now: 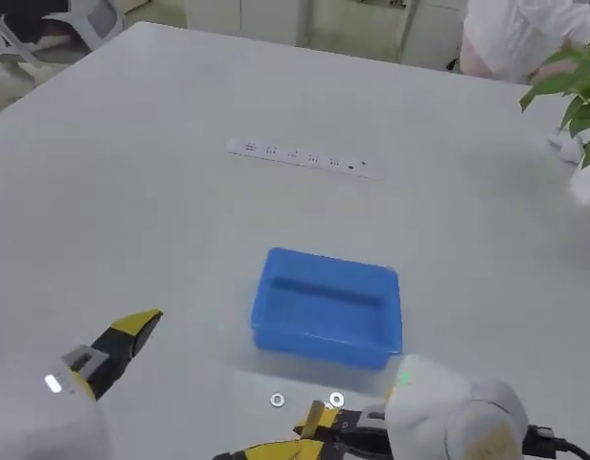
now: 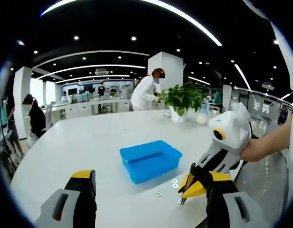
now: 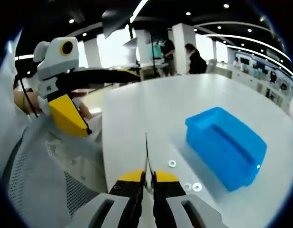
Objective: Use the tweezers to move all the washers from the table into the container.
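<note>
White worktop [image 1: 180,211], wide and rounded, in an open-plan hall with strip lights on the ceiling. Washers [image 3: 172,163]: three counted in the right gripper view, all flat on the worktop near the blue container [image 3: 227,147]. One lies alone and two lie side by side closer to the container's corner. Head view resolves two of them, between the container's near long wall and the worktop's near edge.

One container: rectangular, open-topped, upright, mid-worktop.

Tweezers [image 3: 146,152]: one pair, thin and dark, pinched in the right gripper [image 3: 146,179], whose yellow-padded fingers [image 3: 161,178] are pressed together on them. Tips point forward over the worktop, near the lone washer but apart from it. Cannot tell whether the tips touch the surface.

Left gripper [image 2: 149,187]: fingers [image 2: 83,185] spread wide, holding nothing. In the head view it sits low on the left, well apart from the container.

Open room: broad bare worktop left of and behind the container. The washers and the right gripper sit close to the near edge.

One white power strip [image 1: 305,158] lies flat beyond the container, well apart from it; its markings are too small to read. One potted plant [image 1: 578,96] stands at the far right. One person in white [image 1: 525,34] stands past the far edge.
</note>
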Tool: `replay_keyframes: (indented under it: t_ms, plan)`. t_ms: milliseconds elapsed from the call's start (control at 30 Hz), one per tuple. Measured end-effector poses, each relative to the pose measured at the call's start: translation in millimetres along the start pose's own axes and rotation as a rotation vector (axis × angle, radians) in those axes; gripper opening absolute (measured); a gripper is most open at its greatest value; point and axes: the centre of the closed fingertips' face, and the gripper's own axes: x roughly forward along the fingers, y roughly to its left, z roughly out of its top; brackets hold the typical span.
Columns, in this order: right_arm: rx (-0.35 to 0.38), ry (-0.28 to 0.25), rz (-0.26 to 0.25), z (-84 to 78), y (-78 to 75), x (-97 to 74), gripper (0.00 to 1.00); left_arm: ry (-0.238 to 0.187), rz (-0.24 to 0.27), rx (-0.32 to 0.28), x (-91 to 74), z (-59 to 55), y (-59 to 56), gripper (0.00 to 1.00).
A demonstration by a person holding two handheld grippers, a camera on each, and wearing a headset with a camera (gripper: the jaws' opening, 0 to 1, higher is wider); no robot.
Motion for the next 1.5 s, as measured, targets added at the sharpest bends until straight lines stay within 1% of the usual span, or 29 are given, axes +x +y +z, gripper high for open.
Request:
replay_keyframes:
  t_ms: [67, 100, 167, 200, 233, 267, 300, 333, 400, 467, 500, 533, 567, 700, 767, 867, 967, 1133, 1267, 1300, 1367, 1433, 1500]
  plan:
    - [0.026, -0.005, -0.01, -0.1, -1.5, -0.8, 0.03, -0.008, -0.005, -0.001, 0.0, -1.7, -3.6, 0.99]
    - [0.044, -0.008, -0.025, -0.2, -3.1, -1.4, 0.03, -0.014, -0.005, -0.002, 0.2, -1.7, -4.4, 0.99]
    - [0.075, -0.024, -0.031, 0.3, -2.3, -2.3, 0.03, -0.04, -0.029, -0.027, 2.8, 2.1, -7.4, 0.99]
    - [0.086, -0.035, -0.044, 1.1, -3.1, -3.7, 0.03, -0.054, -0.043, -0.049, 3.8, 3.9, -8.4, 0.99]
    - [0.097, -0.043, -0.051, 2.0, -3.5, -5.2, 0.03, -0.058, -0.049, -0.063, 3.8, 4.6, -8.8, 0.99]
    - [0.114, -0.058, -0.057, 4.5, -4.6, -7.5, 0.03, -0.068, -0.042, -0.08, 2.5, 5.7, -7.3, 0.99]
    - [0.127, -0.063, -0.052, 5.6, -4.5, -8.5, 0.03, -0.078, -0.04, -0.089, 2.0, 7.3, -6.4, 0.99]
    - [0.148, -0.067, -0.048, 7.0, -5.2, -10.2, 0.03, -0.1, -0.034, -0.1, 1.2, 11.1, -4.7, 0.99]
    - [0.155, -0.074, -0.066, 10.4, -9.8, -15.9, 0.03, -0.134, -0.035, -0.115, 0.0, 16.9, -4.8, 0.99]
    - [0.161, -0.092, -0.108, 15.4, -16.7, -22.8, 0.03, -0.141, -0.041, -0.116, 0.4, 18.6, -6.3, 0.99]
    - [0.168, -0.099, -0.118, 18.0, -19.0, -26.4, 0.03, -0.141, -0.045, -0.112, 0.9, 19.1, -7.7, 0.99]
    - [0.188, -0.119, -0.132, 22.9, -23.0, -31.8, 0.03, -0.138, -0.049, -0.108, 1.3, 18.9, -8.9, 0.99]
    - [0.204, -0.134, -0.148, 27.2, -27.5, -37.2, 0.03, -0.127, -0.056, -0.1, 2.2, 17.6, -10.9, 0.99]
    - [0.223, -0.167, -0.172, 39.0, -40.7, -50.6, 0.03, -0.123, -0.065, -0.078, 2.2, 18.0, -13.6, 0.99]
    - [0.214, -0.17, -0.189, 44.6, -48.1, -56.5, 0.03, -0.128, -0.061, -0.078, 1.7, 18.6, -12.4, 0.99]
    - [0.19, -0.174, -0.219, 52.9, -59.4, -65.2, 0.03, -0.134, -0.056, -0.102, 0.9, 19.1, -9.6, 0.99]
    - [0.17, -0.174, -0.242, 58.2, -69.3, -71.0, 0.03, -0.135, -0.053, -0.108, 0.6, 19.1, -8.7, 0.99]
    - [0.15, -0.168, -0.267, 64.8, -85.4, -74.7, 0.03, -0.131, -0.048, -0.102, 0.5, 18.4, -7.9, 0.99]
    - [0.136, -0.165, -0.302, 69.4, -105.3, -75.1, 0.03, -0.126, -0.048, -0.105, 1.1, 17.1, -7.5, 0.99]
    - [0.135, -0.166, -0.313, 69.7, -111.9, -73.7, 0.03, -0.126, -0.048, -0.103, 1.1, 17.2, -7.6, 0.99]
    - [0.14, -0.154, -0.323, 68.2, -120.1, -69.6, 0.03, -0.124, -0.047, -0.102, 1.3, 16.9, -7.5, 0.99]
    - [0.137, -0.138, -0.34, 65.3, -130.3, -64.7, 0.03, -0.121, -0.052, -0.11, 1.8, 15.9, -8.3, 0.99]
    - [0.147, -0.128, -0.345, 60.9, -139.0, -57.6, 0.03, -0.118, -0.058, -0.109, 2.3, 15.4, -9.4, 0.99]
